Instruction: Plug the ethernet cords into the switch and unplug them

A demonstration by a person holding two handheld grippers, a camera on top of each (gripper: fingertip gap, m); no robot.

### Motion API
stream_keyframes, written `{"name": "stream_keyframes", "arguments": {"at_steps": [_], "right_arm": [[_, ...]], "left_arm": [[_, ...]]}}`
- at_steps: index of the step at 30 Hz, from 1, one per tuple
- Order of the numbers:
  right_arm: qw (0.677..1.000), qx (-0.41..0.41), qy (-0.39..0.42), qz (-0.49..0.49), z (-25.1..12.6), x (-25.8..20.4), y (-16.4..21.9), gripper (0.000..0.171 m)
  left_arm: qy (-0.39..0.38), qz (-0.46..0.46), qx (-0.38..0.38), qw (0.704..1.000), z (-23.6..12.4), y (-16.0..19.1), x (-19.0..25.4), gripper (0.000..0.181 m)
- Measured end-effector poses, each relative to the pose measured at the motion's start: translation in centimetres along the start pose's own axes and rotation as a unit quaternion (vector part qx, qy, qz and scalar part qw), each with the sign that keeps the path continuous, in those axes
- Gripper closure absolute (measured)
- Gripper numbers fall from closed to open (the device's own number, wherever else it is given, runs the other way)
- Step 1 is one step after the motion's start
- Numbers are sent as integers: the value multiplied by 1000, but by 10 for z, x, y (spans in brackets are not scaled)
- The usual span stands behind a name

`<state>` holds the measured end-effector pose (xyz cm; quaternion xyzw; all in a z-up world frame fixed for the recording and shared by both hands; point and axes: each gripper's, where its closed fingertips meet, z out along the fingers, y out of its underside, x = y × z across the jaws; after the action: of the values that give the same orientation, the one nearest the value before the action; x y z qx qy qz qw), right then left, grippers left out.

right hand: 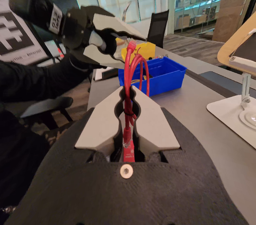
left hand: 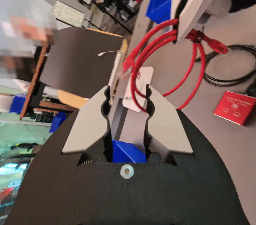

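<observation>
A coiled red ethernet cord [left hand: 194,35], tied with a black band, hangs in my right gripper [left hand: 176,31], which is shut on the bundle above the grey table. In the right wrist view the cord [right hand: 126,66] runs up between the shut jaws of the right gripper [right hand: 128,87], with one plug [right hand: 132,42] at the top. My left gripper [right hand: 133,52] is open, its jaws on either side of that plug, not closed on it. In its own view the left gripper [left hand: 128,87] is open and empty. A small red box [left hand: 235,107] lies on the table.
A blue bin [right hand: 166,77] and a yellow bin [right hand: 145,49] stand behind the cord. A white stand base [right hand: 228,114] carries a tilted board at the right. A black cable [left hand: 228,77] loops on the table near the red box. A chair stands beyond the table edge.
</observation>
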<state>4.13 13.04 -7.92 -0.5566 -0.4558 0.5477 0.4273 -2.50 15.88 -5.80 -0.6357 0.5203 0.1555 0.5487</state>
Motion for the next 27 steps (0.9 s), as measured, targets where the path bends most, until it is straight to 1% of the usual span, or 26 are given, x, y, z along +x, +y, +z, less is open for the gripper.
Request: {"name": "stream_keyframes", "arguments": {"at_steps": [2, 3, 6, 8, 10, 12, 14, 15, 16, 17, 20, 21, 24, 27], "right_arm": [[999, 45, 7, 27, -8, 8, -11, 167], [997, 69, 12, 39, -13, 13, -16, 167], [986, 155, 25, 63, -27, 24, -35, 167], [977, 199, 31, 70, -34, 27, -43, 167], [971, 227, 31, 69, -37, 25, -48, 167], [967, 242, 27, 68, -37, 22, -52, 167], [965, 252, 23, 67, -37, 17, -55, 168], [964, 256, 20, 66, -36, 15, -57, 168], [964, 258, 20, 63, -35, 13, -58, 167], [964, 258, 20, 61, -34, 12, -58, 167], [963, 262, 14, 63, -32, 10, -58, 167], [962, 264, 11, 66, -32, 10, -57, 167], [961, 268, 8, 74, -31, 13, -54, 167], [959, 272, 5, 82, -33, 16, -53, 168]], "left_arm": [[-51, -31, 19, 998, -12, 0, -16, 134], [-53, -50, 28, 997, -18, -1, -15, 137], [4, -103, 51, 993, -19, -10, 22, 144], [63, -129, 50, 988, -9, -18, 61, 149], [91, -151, 44, 983, 4, -22, 89, 150], [123, -194, 33, 973, 21, -22, 107, 141], [162, -253, 54, 952, 35, -29, 118, 135], [168, -282, 64, 943, 41, -31, 118, 129], [183, -300, 80, 933, 44, -37, 119, 129], [194, -317, 104, 923, 44, -45, 118, 132], [197, -345, 167, 903, 40, -64, 105, 144], [192, -354, 169, 900, 41, -65, 101, 150], [212, -369, 181, 887, 44, -68, 102, 169], [220, -371, 190, 882, 43, -67, 100, 171]]}}
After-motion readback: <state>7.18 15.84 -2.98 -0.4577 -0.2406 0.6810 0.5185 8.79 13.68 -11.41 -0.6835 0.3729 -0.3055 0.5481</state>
